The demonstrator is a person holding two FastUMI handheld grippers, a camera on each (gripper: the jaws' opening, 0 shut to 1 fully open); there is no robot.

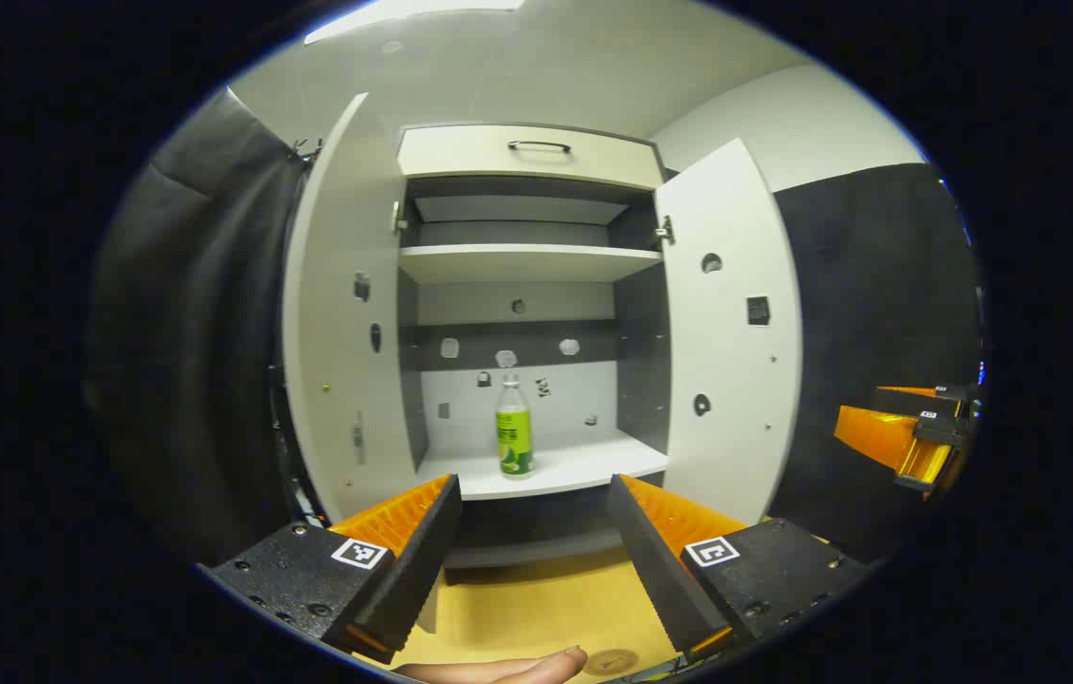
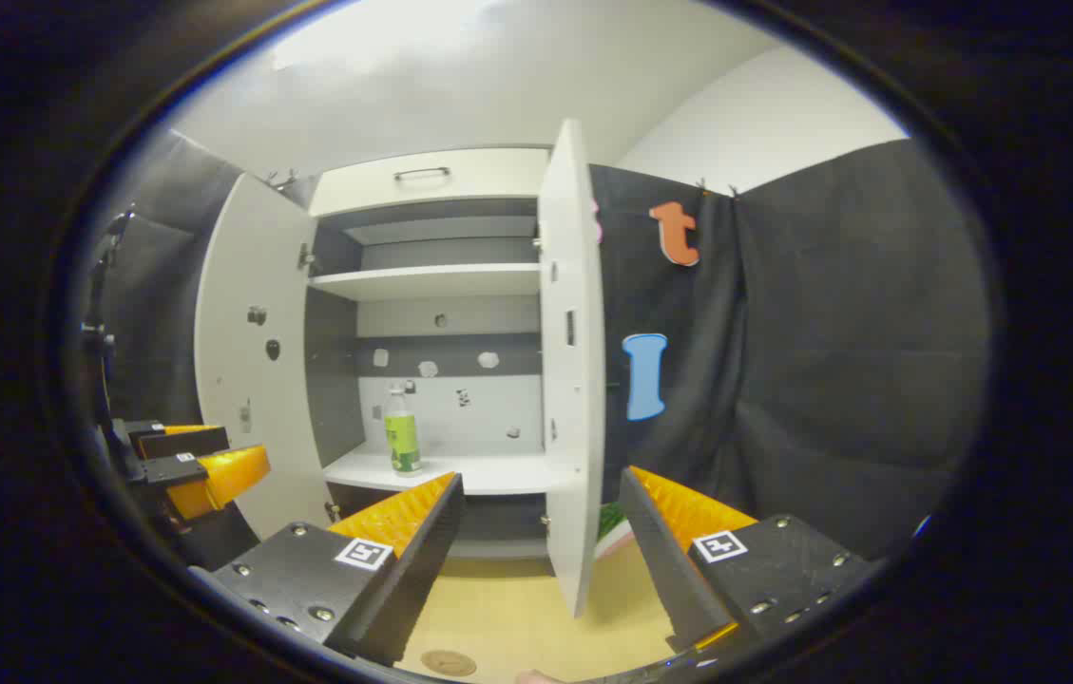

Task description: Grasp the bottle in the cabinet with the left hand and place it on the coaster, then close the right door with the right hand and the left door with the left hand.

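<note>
Both grippers are waiting open before the open cabinet (image 1: 526,285).

The left gripper (image 1: 532,541) is holding its fingers wide apart with nothing between them; the bottle (image 1: 514,427) is standing upright on the shelf (image 1: 584,467) ahead, just above the gap. The right gripper (image 2: 541,551) is also spread, the right door (image 2: 572,380) is standing edge-on between its fingers, and the coaster (image 2: 448,662) is lying below them.

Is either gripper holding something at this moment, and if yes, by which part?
Nothing is held. The left gripper and right gripper are both open and empty; the bottle stands untouched on the cabinet shelf.
</note>
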